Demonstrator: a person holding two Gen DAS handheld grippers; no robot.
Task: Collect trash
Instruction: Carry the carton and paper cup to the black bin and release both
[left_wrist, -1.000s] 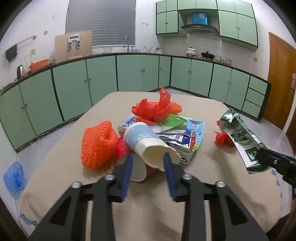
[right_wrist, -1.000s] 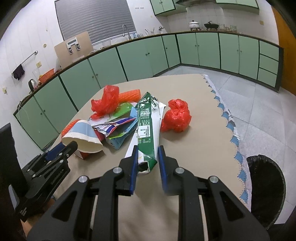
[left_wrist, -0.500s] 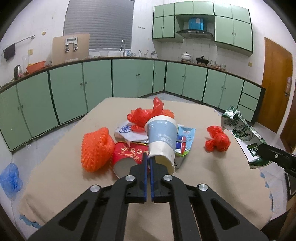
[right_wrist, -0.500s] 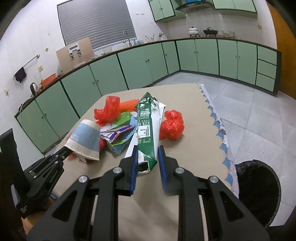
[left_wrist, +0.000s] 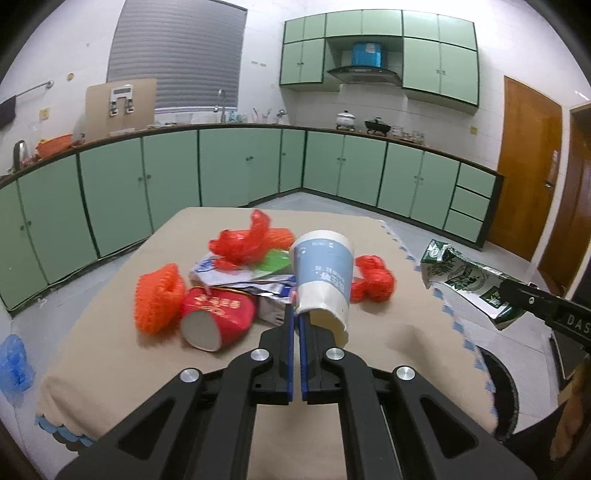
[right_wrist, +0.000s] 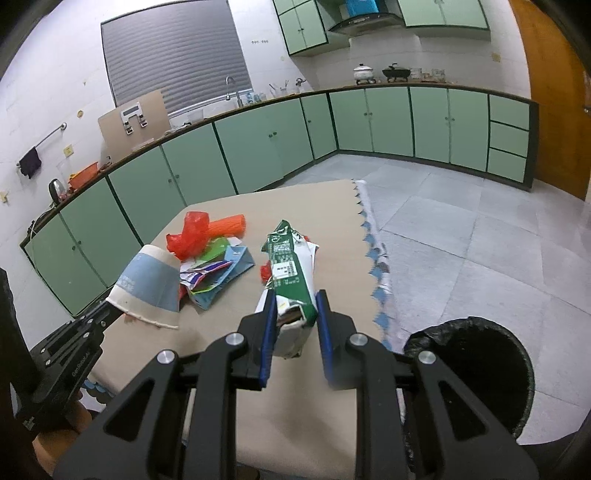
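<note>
Left wrist view: gripper and trash over a beige tabletop (left_wrist: 122, 376) in a green kitchen.
Left gripper (left_wrist: 297, 325): clenched on the crushed rim of a blue and white paper cup (left_wrist: 323, 280), pinching only the wall, so the cup hangs mouth-down and clear of the pile.
Reason for that hold: a thin-wall pinch seems the only grip a wide cup allows narrow jaws.
Right gripper (left_wrist: 517, 295): at the right edge, grasping one green milk carton (left_wrist: 469, 280) by its end, held out past the tabletop edge, likely headed for the bin.
Left on the tabletop, counted: one red paper cup (left_wrist: 218, 317) on its side, one orange foam net (left_wrist: 159, 295), one more orange net (left_wrist: 280, 234) behind the pile, two red plastic bags (left_wrist: 242, 245) (left_wrist: 373, 278), and a heap of flattened wrappers (left_wrist: 258, 284) too overlapped to count.

Right wrist view: gripper above the tabletop's scalloped edge (right_wrist: 376, 266).
Right gripper (right_wrist: 293, 325): grasping the carton (right_wrist: 291, 269) at its torn base, the carton pointing away and up.
Bin (right_wrist: 476, 373): one, black-lined and open, on the floor just beside the tabletop, low at right.
Left gripper (right_wrist: 107, 308): at left, holding the cup (right_wrist: 147, 286) aloft.
Held items, counted: two, one per gripper.
</note>
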